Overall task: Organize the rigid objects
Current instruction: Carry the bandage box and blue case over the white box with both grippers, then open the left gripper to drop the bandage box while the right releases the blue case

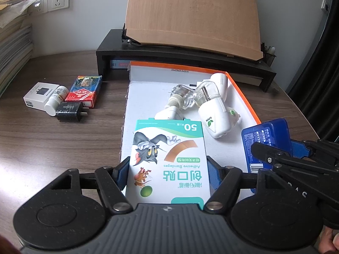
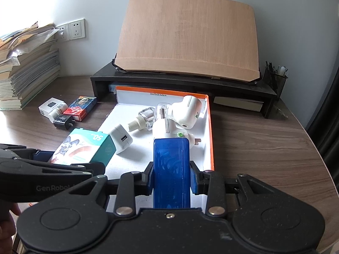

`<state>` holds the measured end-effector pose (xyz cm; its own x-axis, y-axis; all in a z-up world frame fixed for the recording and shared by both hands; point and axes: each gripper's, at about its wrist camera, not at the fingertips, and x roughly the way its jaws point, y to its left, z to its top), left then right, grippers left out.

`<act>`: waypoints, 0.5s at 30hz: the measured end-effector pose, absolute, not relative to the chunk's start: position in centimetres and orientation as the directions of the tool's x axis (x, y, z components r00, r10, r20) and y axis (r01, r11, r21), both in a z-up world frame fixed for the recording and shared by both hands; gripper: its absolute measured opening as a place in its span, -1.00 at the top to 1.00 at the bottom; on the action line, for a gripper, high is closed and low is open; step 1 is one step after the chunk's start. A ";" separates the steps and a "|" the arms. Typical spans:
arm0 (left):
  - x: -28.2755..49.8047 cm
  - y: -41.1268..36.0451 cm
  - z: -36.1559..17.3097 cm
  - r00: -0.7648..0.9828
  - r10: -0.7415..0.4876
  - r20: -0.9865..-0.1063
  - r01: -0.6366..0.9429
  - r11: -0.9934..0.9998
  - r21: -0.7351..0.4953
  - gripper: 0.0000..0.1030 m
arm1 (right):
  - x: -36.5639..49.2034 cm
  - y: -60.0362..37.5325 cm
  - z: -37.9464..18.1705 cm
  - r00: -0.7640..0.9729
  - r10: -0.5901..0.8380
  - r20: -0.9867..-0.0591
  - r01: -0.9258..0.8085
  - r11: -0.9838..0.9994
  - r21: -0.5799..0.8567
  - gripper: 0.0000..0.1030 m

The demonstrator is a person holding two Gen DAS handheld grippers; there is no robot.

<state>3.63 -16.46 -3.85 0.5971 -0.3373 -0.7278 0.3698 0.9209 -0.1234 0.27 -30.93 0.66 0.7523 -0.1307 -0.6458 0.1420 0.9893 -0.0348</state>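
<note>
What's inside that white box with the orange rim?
Lying loose in the white box: two white plug-in diffusers, a clear glass bottle and a white USB charger. The held bandage box and blue case cover part of its floor.

The bandage box [image 1: 167,160] hides most of the white charger [image 1: 167,114] behind it.
</note>
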 end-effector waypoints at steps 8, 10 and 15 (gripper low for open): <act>3.9 -16.8 -4.0 0.592 -0.340 -0.731 0.374 0.919 -0.125 -0.39 | 0.7 -31.1 0.5 0.748 -0.135 -0.650 0.147 0.988 -0.037 0.22; 3.9 -16.9 -4.0 0.589 -0.341 -0.732 0.375 0.919 -0.127 -0.39 | 0.7 -31.2 0.4 0.745 -0.138 -0.652 0.150 0.988 -0.038 0.22; 3.9 -17.0 -4.1 0.586 -0.343 -0.734 0.375 0.918 -0.129 -0.39 | 0.8 -31.3 0.3 0.741 -0.146 -0.656 0.157 0.987 -0.042 0.22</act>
